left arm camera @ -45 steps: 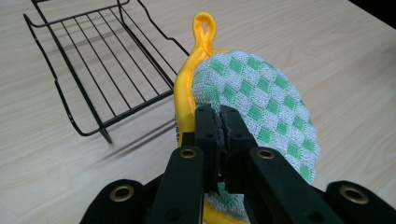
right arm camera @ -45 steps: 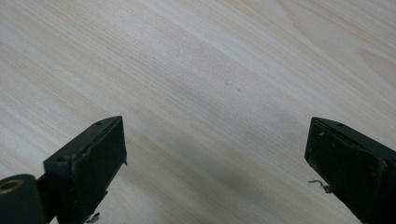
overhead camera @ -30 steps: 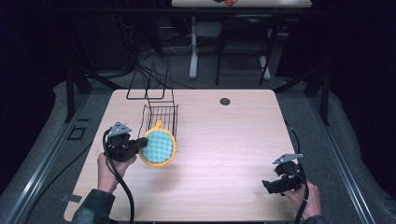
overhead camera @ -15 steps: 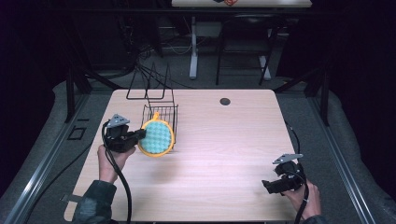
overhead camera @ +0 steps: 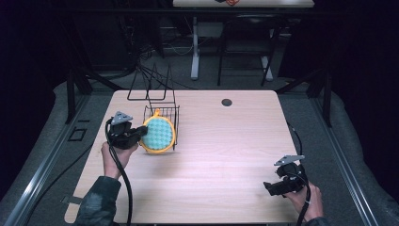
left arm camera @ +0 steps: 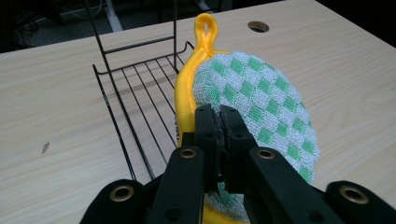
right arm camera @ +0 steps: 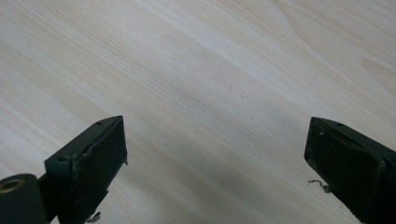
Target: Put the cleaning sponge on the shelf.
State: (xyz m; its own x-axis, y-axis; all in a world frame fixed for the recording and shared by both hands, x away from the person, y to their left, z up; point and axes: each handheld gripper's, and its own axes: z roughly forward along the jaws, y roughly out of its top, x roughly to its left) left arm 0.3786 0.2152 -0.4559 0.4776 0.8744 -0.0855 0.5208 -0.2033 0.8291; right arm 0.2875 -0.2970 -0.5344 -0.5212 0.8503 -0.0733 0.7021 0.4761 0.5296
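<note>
A round pot holder (overhead camera: 159, 134) (left arm camera: 254, 107), green-and-white checked with a yellow rim and loop, stands on edge against the front of a black wire rack (overhead camera: 162, 113) (left arm camera: 135, 93). My left gripper (overhead camera: 136, 135) (left arm camera: 220, 122) is shut on the pot holder's near edge, holding it upright above the table. Near the table's front right, my right gripper (overhead camera: 269, 187) (right arm camera: 215, 158) is held low over bare wood, its jaws wide apart with nothing between them.
The light wooden table (overhead camera: 226, 155) has a round cable hole (overhead camera: 227, 102) near its back edge. The rack's tall wire back (overhead camera: 148, 82) rises at the rear left. Cables trail from both grippers toward the front edge.
My left gripper has carried the pot holder away from me and slightly up, bringing it against the rack's front. The right gripper has stayed put.
</note>
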